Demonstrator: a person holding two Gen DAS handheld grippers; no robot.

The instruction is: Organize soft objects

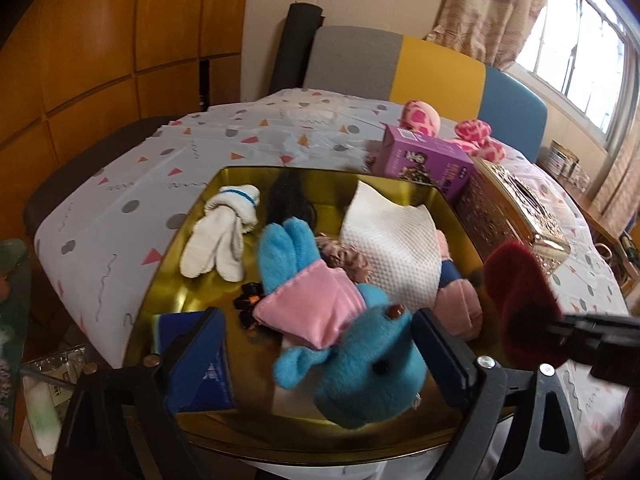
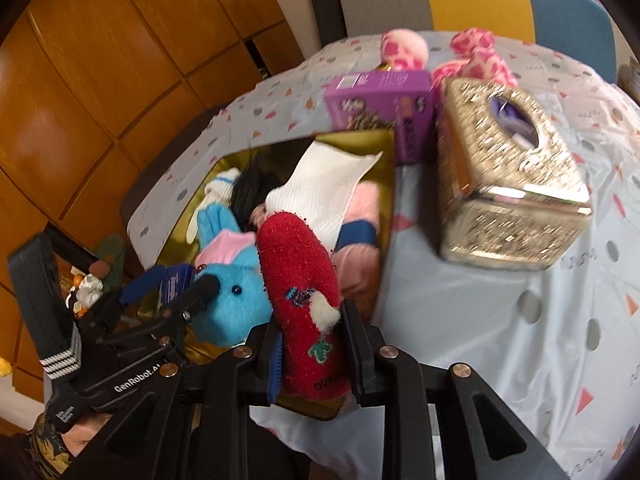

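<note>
My left gripper [image 1: 320, 364] has its fingers spread wide around the fuzzy blue plush [image 1: 360, 376] lying in the glossy gold tray [image 1: 192, 292], pads clear of it. My right gripper [image 2: 312, 360] pinches a fluffy red sock [image 2: 300, 280] over that tray on the table [image 2: 480, 320].

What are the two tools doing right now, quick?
Left tool: open, the blue plush toy loose between its fingers.
Right tool: closed on the red sock.

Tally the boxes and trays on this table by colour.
Purple: 1, the box
Gold: 2, the tissue box and the tray
Total: 3
</note>
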